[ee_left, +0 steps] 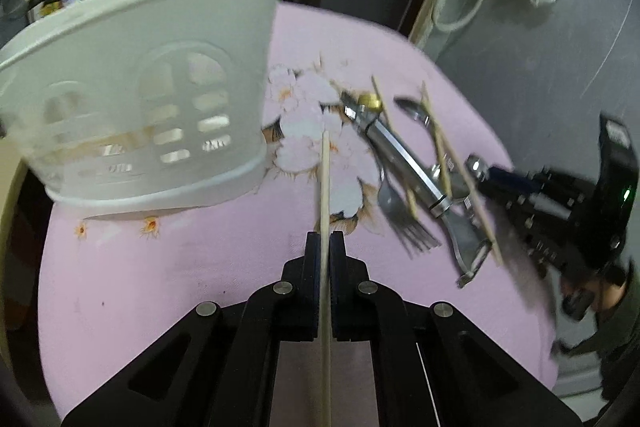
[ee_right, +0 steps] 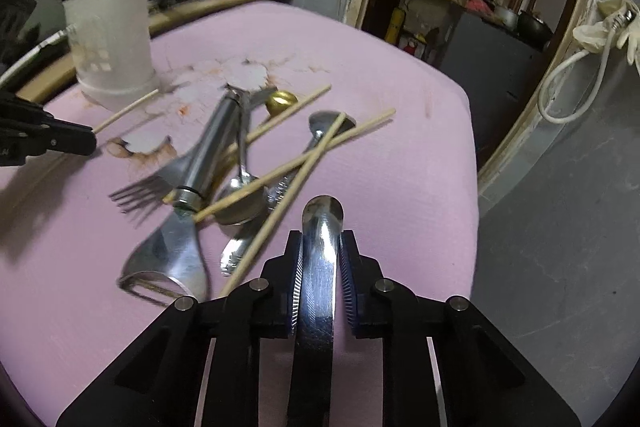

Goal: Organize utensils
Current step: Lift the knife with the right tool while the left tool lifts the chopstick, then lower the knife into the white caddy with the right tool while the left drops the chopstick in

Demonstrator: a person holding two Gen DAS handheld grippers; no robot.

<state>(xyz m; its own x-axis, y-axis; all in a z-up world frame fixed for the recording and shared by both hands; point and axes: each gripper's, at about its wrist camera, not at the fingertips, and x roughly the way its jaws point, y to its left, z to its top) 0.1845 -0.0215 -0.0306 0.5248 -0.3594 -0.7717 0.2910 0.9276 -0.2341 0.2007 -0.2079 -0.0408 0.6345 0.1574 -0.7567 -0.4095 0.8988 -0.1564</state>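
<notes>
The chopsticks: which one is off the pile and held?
The chopstick clamped in the left gripper, pointing toward the white holder. The other chopsticks lie crossed over the metal utensils on the pink cloth.

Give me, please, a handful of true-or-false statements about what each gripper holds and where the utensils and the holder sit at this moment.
1. The left gripper is shut on a chopstick. True.
2. The right gripper is open and holds nothing. False: it is shut on a metal utensil handle.
3. The white utensil holder lies tipped over. False: it stands upright on the pink tablecloth.
4. The fork lies on the cloth, not in the holder. True.
5. A chopstick crosses over a spoon in the pile. True.
</notes>
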